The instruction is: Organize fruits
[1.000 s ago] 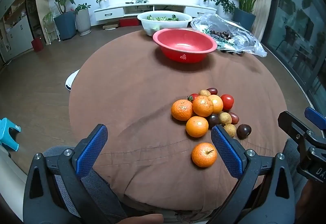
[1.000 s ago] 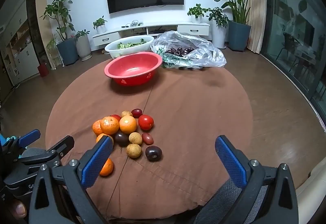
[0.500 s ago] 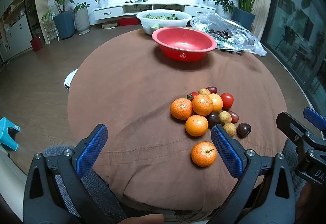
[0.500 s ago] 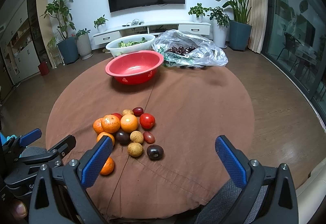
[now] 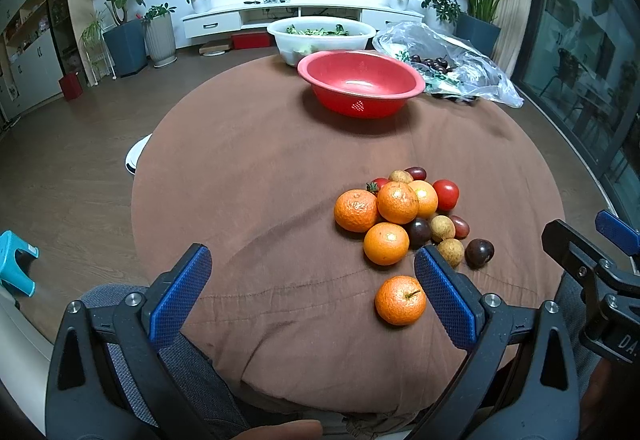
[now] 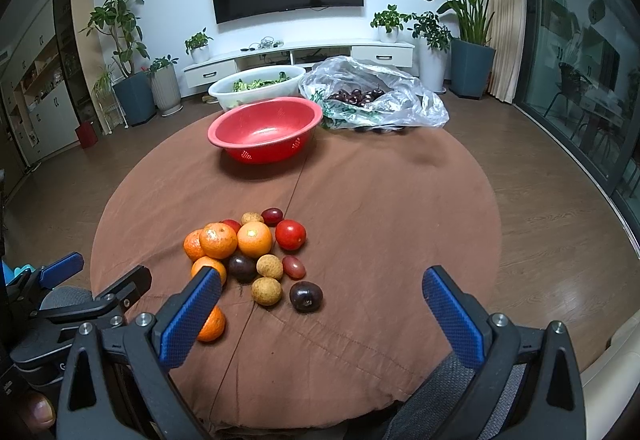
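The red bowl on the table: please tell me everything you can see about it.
The red bowl is round, wide and fairly shallow, with a flat rolled rim. It looks like plastic. Small patches of pale dots, perhaps drain holes, show on its side wall. It stands upright and empty on the brown cloth, at the far side of the table. A white bowl of greens stands just behind it and a clear plastic bag lies at its right; whether either touches it is unclear.
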